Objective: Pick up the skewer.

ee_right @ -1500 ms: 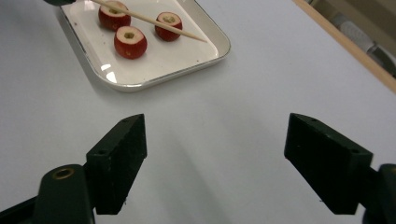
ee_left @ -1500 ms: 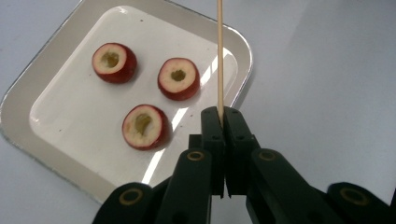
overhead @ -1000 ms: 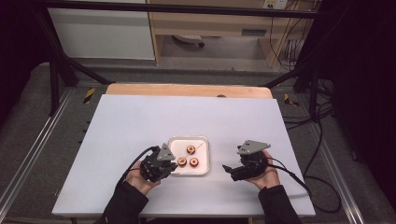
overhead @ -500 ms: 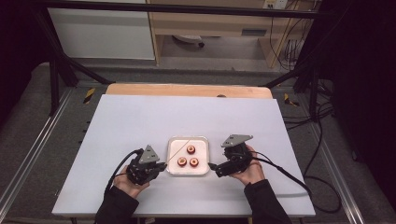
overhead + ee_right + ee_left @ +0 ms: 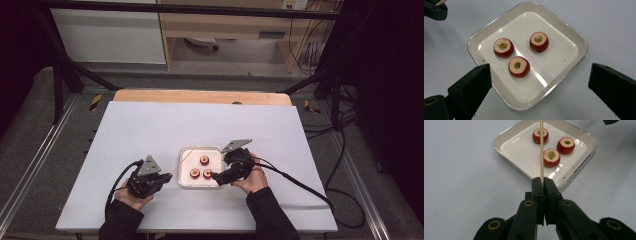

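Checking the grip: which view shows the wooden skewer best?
The left gripper view: the wooden skewer runs up from the shut left tongs over the tray. The high view shows a thin pale line; the right gripper view, just its end.

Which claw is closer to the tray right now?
Right. The right claw is open at the tray edge; the left claw, shut on a skewer, sits just left of it.

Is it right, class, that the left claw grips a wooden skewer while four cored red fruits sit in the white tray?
Not quite: the white tray holds three cored red fruits, not four, as the right gripper view shows. The left claw does grip the wooden skewer.
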Demonstrator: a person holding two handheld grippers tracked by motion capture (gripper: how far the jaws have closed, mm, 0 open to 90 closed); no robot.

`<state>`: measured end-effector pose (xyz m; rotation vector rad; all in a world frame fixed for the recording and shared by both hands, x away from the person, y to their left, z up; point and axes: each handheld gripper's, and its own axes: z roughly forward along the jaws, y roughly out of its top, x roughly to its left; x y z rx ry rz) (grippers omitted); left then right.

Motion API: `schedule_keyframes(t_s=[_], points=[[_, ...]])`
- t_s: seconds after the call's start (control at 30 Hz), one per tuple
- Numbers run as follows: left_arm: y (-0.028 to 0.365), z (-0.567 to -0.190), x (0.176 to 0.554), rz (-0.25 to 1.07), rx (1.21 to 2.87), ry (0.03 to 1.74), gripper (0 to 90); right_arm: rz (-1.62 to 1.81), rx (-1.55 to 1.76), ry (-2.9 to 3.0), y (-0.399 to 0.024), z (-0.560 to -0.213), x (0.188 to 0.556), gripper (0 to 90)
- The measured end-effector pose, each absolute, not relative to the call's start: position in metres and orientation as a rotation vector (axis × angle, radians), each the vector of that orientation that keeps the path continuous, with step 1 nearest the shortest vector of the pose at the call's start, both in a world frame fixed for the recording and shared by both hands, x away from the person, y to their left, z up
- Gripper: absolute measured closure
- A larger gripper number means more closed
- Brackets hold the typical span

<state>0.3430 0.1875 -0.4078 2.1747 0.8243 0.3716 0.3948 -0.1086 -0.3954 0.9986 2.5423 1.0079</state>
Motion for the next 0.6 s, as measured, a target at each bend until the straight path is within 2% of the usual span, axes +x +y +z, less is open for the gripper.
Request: schedule_keyframes(t_s=[0.43,0.6], points=[[0.190,-0.410,0.343,0.367,2.162,0.824,88.2,0.939,0.995,2.599,-0.084,-0.405,0.404,5.9],[0.189,-0.411,0.342,0.374,2.168,0.821,88.2,0.922,0.990,2.639,-0.078,-0.410,0.407,9.9]])
